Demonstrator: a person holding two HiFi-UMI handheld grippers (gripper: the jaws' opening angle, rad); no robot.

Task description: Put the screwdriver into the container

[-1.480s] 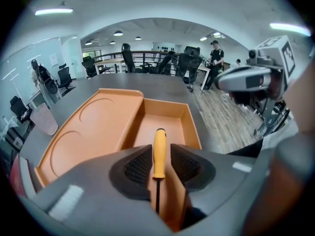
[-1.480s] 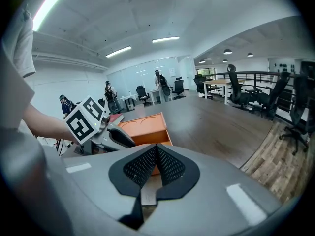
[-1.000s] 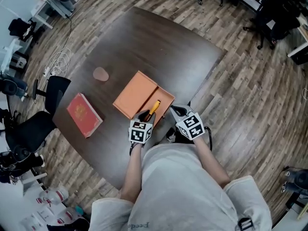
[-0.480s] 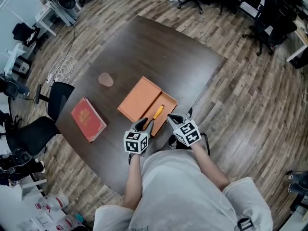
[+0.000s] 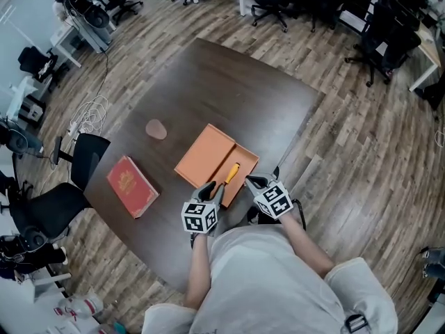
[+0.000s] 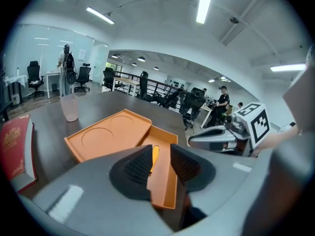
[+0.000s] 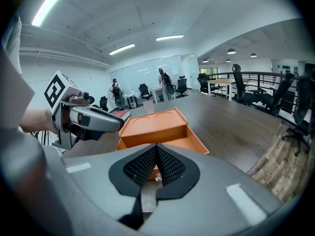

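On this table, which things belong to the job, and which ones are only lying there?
For the job: screwdriver, lying in the orange container; left gripper, open and empty; right gripper, shut on nothing.
Just lying about: red book; cup.

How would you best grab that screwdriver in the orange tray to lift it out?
Grip the screwdriver by its yellow handle, probably from straight above, closing across its width: it lies flat along the narrow compartment of the orange container, whose walls block the sides.
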